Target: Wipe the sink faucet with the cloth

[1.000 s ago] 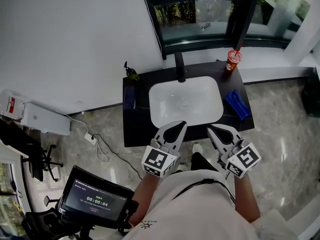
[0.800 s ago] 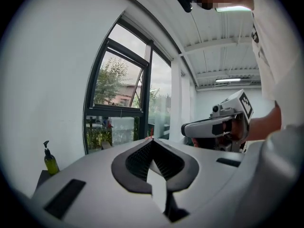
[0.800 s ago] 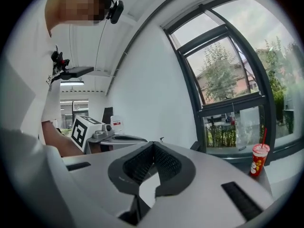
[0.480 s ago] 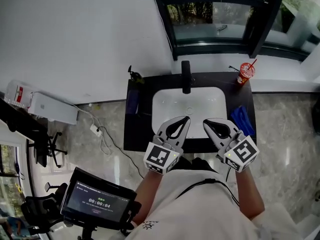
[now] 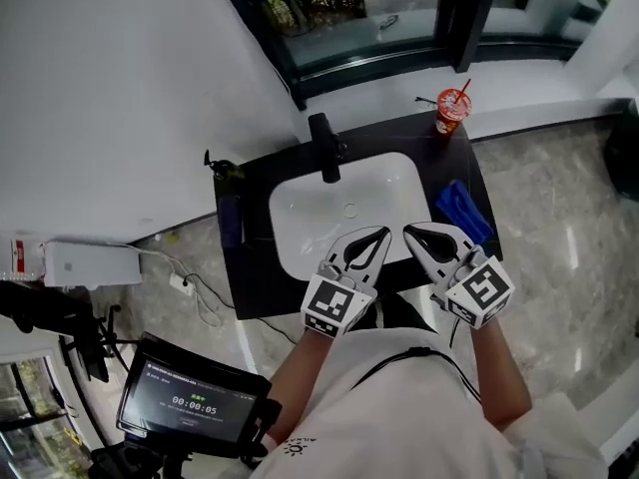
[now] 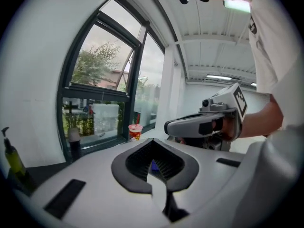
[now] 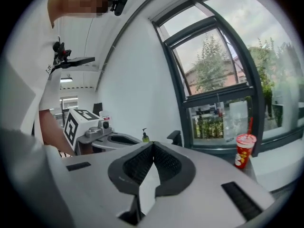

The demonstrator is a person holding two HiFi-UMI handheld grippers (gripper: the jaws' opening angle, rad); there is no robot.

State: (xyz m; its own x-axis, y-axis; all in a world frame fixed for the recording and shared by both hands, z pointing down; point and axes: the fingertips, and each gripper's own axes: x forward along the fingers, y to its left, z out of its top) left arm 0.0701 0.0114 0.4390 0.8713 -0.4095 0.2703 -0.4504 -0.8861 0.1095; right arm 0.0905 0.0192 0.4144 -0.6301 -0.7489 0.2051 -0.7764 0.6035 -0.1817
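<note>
Looking down from the head view: grey marble floor point(image 5: 559, 218) on the right, white wall point(image 5: 120, 98) on the left, dark-framed window point(image 5: 339, 8) at the far side.

Black stone-look desk point(image 5: 250, 282) stands under the window. White rectangular sink basin point(image 5: 310, 218) is set into its middle.

Dark screen with a timer readout point(image 5: 195, 402) sits at near left, beside the person's white shirt. White box point(image 5: 90, 264) lies on the floor to the left, with a cable near it.

Left claw point(image 5: 377, 238) and right claw point(image 5: 411, 232) are side by side over the near rim of the sink, both pointing toward the far side. Left claw: tips pressed together in its own view, nothing gripped. Right claw: tips likewise closed tight, nothing between them.

Crumpled blue cloth point(image 5: 461, 211) lies on the desk just right of the sink, close beside the right claw. Neither claw has hold of it.

Black upright sink faucet point(image 5: 323, 148) stands at the far edge of the basin, well apart from both claws.

Red paper cup with a straw point(image 5: 452, 111) stands upright at the far right corner of the desk.

Small pump bottle point(image 5: 222, 171) stands at the far left corner.
</note>
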